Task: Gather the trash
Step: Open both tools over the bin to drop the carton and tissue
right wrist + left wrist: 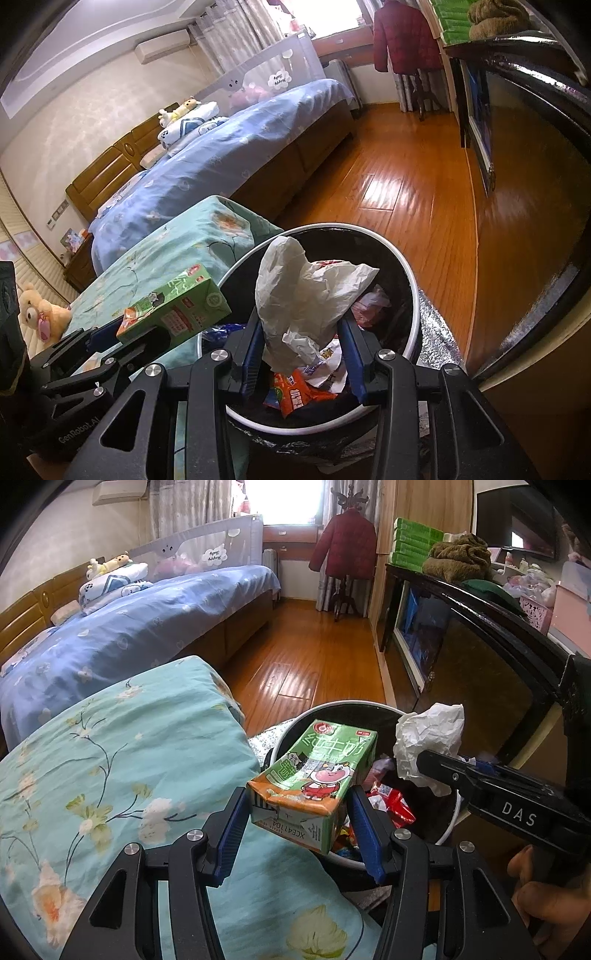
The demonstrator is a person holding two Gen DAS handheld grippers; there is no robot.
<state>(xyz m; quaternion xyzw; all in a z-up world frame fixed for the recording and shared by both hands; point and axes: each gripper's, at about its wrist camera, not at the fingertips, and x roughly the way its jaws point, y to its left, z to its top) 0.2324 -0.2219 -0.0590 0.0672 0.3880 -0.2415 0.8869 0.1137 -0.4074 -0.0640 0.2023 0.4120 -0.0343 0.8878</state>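
A green milk carton [317, 775] with a cartoon cow is clamped between the blue pads of my left gripper [297, 801], which is shut on it at the near-left rim of a round black bin with a white rim [354, 703]. My right gripper [300, 325] is shut on a crumpled white paper wrapper [306, 288], held over the bin's [413, 280] open mouth. Coloured snack wrappers [299, 395] lie inside. In the right wrist view, the carton [177, 306] and the left gripper [122, 336] sit at the left. The left wrist view shows the wrapper [428, 734] at the right.
A teal floral cover [129, 775] drapes a surface just left of the bin. A blue-covered bed [147, 627] lies beyond it. A dark cabinet [480, 672] stands close on the right. Wooden floor [399, 177] stretches ahead. A teddy bear [40, 310] sits at the far left.
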